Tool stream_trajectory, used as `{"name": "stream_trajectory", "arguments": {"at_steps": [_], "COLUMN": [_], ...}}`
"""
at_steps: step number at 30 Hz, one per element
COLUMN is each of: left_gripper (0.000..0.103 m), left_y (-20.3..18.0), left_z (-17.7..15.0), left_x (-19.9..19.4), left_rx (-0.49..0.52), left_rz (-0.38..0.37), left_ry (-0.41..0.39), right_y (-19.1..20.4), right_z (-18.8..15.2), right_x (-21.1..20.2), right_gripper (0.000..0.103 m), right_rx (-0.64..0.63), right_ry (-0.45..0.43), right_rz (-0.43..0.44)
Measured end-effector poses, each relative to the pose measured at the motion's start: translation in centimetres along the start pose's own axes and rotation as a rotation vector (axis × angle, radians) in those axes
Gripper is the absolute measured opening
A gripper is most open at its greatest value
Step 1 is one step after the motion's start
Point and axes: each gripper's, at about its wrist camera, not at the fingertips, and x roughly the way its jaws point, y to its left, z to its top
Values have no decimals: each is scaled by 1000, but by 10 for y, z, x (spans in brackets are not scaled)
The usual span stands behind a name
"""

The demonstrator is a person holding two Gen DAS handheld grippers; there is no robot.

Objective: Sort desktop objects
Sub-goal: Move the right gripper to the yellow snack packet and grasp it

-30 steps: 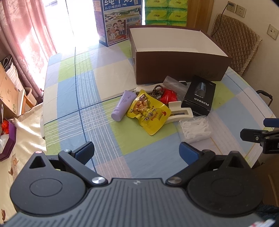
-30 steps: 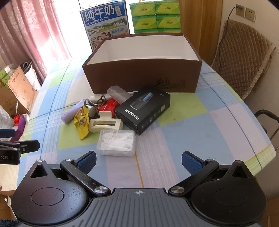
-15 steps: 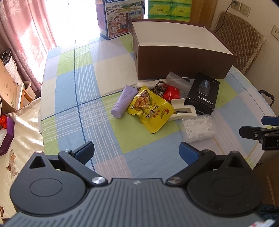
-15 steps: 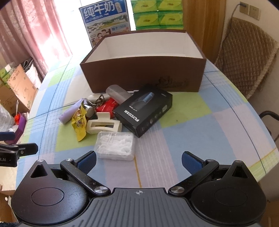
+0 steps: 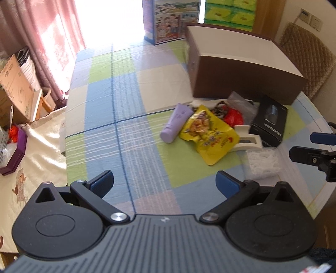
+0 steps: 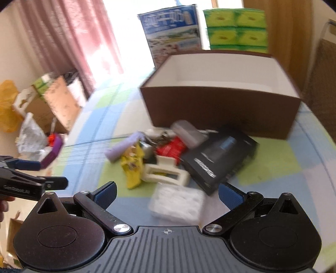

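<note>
A pile of small objects lies on the checked tablecloth in front of a brown open box (image 5: 241, 82) (image 6: 220, 109): a purple tube (image 5: 176, 122) (image 6: 124, 147), a yellow snack bag (image 5: 208, 134) (image 6: 132, 168), a red item (image 5: 233, 117) (image 6: 171, 147), a cream hair clip (image 5: 247, 140) (image 6: 166, 173), a black carton (image 5: 268, 124) (image 6: 218, 159) and a clear box of white picks (image 5: 262, 161) (image 6: 176, 205). My left gripper (image 5: 166, 184) is open, short of the pile. My right gripper (image 6: 167, 193) is open, its fingers flanking the picks box from above.
A milk carton box (image 5: 168, 21) and green tissue packs (image 5: 229, 12) stand behind the brown box. A quilted chair (image 5: 306, 63) is at the right. Cardboard boxes and clutter (image 6: 42, 109) sit beside the table at the left, near pink curtains (image 5: 42, 42).
Both grippers have moved forward toward the pile and swung rightward; the right wrist view is now motion-blurred and closer to the picks box. Both stay open and nothing was grasped.
</note>
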Motion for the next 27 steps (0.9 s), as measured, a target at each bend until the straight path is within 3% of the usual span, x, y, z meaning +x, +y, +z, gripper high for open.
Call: {"name": "stream_trajectory", "arguments": {"at_steps": [1, 10, 21, 27], "left_gripper": [102, 102, 102, 102], "left_y": [4, 44, 62, 67], "left_z": [0, 1, 1, 4], "left_x": [2, 23, 47, 57], "left_rx": [-11, -107, -164, -182], "left_rz": [6, 80, 104, 113], "left_ry": [4, 31, 89, 108], "right_y": [2, 12, 16, 21], "right_z": [3, 22, 37, 39], "right_x": [5, 57, 114, 139], "right_gripper": [90, 69, 57, 44], "right_rx": [-15, -110, -169, -201], "right_ry": [-1, 54, 145, 202], "right_rz": [21, 121, 160, 187]}}
